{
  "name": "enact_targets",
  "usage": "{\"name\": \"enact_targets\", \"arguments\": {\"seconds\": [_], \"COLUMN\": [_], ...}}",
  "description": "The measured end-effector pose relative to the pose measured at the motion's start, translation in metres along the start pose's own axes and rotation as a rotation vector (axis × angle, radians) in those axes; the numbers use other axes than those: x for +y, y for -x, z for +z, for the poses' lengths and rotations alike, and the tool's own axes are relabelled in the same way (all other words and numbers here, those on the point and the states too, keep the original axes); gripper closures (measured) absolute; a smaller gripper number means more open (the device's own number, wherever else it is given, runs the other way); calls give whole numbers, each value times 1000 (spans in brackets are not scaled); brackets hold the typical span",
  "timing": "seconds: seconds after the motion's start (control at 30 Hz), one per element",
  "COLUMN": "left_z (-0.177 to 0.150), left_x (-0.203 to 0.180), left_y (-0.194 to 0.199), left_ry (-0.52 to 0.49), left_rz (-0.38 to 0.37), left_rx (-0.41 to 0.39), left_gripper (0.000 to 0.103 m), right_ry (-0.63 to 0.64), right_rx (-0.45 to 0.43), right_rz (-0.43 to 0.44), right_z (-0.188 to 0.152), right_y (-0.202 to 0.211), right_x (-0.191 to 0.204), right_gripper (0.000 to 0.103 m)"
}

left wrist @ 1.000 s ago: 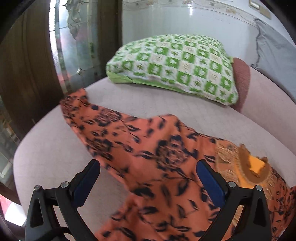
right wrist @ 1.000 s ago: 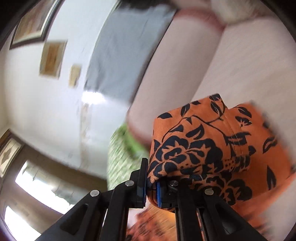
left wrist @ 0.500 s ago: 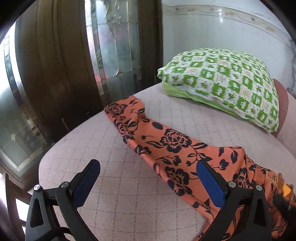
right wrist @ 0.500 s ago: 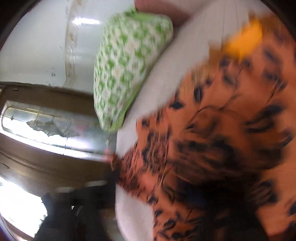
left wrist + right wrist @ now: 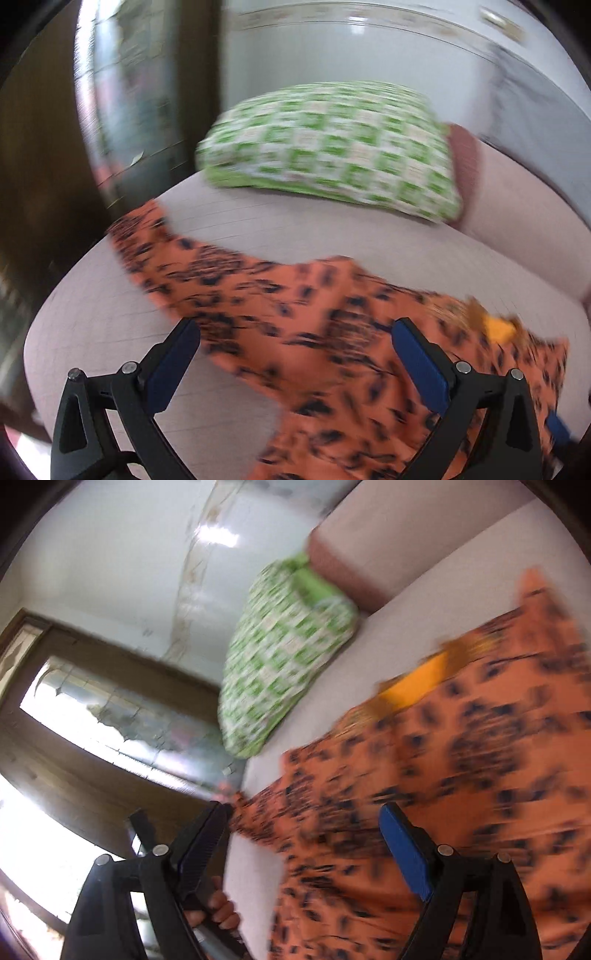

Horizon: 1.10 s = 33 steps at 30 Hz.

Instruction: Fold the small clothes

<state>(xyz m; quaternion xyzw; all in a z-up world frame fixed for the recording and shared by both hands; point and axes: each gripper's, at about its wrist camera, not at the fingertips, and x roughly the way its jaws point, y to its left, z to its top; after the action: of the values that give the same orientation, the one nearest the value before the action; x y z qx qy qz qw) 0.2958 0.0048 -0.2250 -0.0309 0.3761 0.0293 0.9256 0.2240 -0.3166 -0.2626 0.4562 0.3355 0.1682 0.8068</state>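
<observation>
An orange garment with black flowers (image 5: 258,291) lies spread on the pink quilted sofa seat (image 5: 110,332), one sleeve stretched toward the far left corner. Its yellow neck lining (image 5: 498,326) shows at the right. My left gripper (image 5: 295,328) hangs open just above the cloth, and nothing is pinched between its blue pads. In the right wrist view the garment (image 5: 461,757) fills the lower right, blurred by motion. My right gripper (image 5: 304,812) is open over the garment's edge and holds nothing.
A green and white checked pillow (image 5: 332,147) rests at the back of the seat against the brown sofa arm (image 5: 467,158). A wooden door with glass panes (image 5: 140,92) stands to the left. A person's fingers (image 5: 218,908) show low in the right wrist view.
My right gripper has let go of the folded cloth, opened wide and swung across the garment. The left view swung toward the door, then back over the cloth.
</observation>
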Motion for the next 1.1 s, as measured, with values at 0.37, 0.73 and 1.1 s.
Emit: {"name": "enact_targets", "arguments": {"seconds": [0.37, 0.73, 1.1], "left_z": [-47, -35, -35], "left_x": [-104, -64, -72], "left_y": [-32, -64, -32], "left_ry": [-395, -268, -263], "left_rz": [43, 397, 93], "left_rx": [81, 107, 107], "left_gripper": [0, 0, 0], "right_ry": [-358, -400, -397], "right_rx": [-178, -135, -64], "right_rz": [-46, -170, -201], "right_z": [39, 63, 52], "right_y": [59, 47, 40], "right_x": [-113, -135, -140], "right_gripper": [44, 43, 42]}}
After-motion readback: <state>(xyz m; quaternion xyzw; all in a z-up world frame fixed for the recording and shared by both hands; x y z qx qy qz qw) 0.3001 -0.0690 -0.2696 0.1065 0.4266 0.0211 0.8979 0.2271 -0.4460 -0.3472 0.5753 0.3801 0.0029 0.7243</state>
